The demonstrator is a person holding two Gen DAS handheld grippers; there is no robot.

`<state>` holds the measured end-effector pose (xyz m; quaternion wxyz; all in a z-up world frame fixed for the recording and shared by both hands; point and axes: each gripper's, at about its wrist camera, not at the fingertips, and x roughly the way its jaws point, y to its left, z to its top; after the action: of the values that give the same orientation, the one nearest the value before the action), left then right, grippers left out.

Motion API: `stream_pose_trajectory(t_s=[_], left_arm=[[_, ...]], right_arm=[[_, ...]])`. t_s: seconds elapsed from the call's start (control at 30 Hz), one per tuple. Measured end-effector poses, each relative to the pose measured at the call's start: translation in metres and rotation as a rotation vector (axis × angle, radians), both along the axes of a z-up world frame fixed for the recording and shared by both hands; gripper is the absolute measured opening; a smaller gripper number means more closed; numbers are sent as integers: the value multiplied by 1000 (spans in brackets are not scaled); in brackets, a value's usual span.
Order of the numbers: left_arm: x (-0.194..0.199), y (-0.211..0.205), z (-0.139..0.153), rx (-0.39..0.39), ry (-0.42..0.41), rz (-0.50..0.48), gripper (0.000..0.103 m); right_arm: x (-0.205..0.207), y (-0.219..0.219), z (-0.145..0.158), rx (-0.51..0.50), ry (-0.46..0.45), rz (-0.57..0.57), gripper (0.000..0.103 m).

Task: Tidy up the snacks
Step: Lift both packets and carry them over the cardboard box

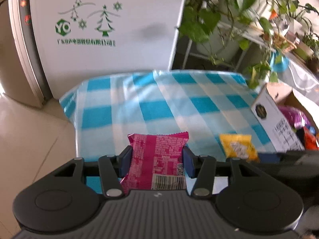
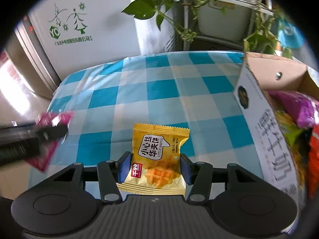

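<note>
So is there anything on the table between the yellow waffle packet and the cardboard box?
Nothing visible. The yellow waffle packet sits in the right gripper, and only bare checked tablecloth lies between it and the cardboard box; its near wall stands taller.

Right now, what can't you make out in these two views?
- Box contents: both views, cut off by the right edge and hidden by its wall.
- Pink packet front: left wrist view shows only its back; in the right wrist view it is blurred.
- Yellow packet back: faces away in both views.
- Fine print on the yellow packet: too small.
</note>
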<state>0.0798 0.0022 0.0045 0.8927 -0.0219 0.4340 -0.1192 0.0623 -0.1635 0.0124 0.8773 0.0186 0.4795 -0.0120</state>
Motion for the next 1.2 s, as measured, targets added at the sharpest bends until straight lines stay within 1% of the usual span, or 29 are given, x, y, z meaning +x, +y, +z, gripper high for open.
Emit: stream_pose_trajectory(t_s=[0.27,0.53,0.67,0.9,1.0,1.2], left_arm=[[-29,-7,-10,-34,27,1,52],[-47,-7,-15,-38,35,10,52],[-52,-8,-15,-40,36,11,52],[-68,-15,-17,-30,18,13,52],[-73,-20,-17,-56,28,7,52],[-80,-34,-14,-71,19,-32,52]], right_arm=[[-31,-4,10,6,-20,-25,58],[-55,1,11,1,-24,-30,58],[-63,4,12,-20,-32,-23,58],[-77,0,12,-46,-33,-48,58],[-83,-3,12,-58,-32,-53,58],[-92,-11,15,-73,-36,-71,58]])
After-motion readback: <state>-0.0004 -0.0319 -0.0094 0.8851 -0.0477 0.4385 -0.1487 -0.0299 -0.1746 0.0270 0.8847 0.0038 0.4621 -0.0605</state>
